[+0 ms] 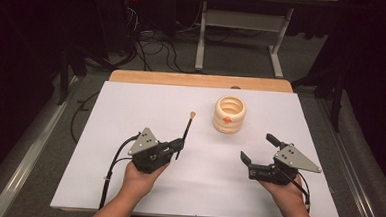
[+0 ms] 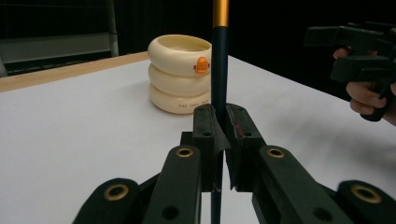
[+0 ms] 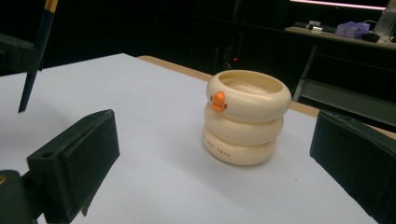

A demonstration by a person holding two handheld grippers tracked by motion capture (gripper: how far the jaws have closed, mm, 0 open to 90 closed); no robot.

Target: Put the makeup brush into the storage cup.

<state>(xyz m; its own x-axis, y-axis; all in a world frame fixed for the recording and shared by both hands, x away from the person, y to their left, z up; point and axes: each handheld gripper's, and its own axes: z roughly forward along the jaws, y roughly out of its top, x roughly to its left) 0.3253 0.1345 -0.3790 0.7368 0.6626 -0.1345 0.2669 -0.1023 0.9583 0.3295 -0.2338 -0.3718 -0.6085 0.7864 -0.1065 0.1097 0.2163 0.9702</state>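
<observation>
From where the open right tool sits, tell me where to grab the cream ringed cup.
Grip the cream cup across its middle ring, coming in level from the right tool's near side. It stands upright and the grooves between rings should help the open jaws seat; nothing stands between.

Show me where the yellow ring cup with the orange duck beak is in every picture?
High view: the cream ring-shaped cup stands right of centre on the white table, beyond both grippers.
Left gripper view: upper middle, just left of the held brush handle.
Right gripper view: centre-right, between the open jaws.
Shared landmark: its orange beak.
</observation>
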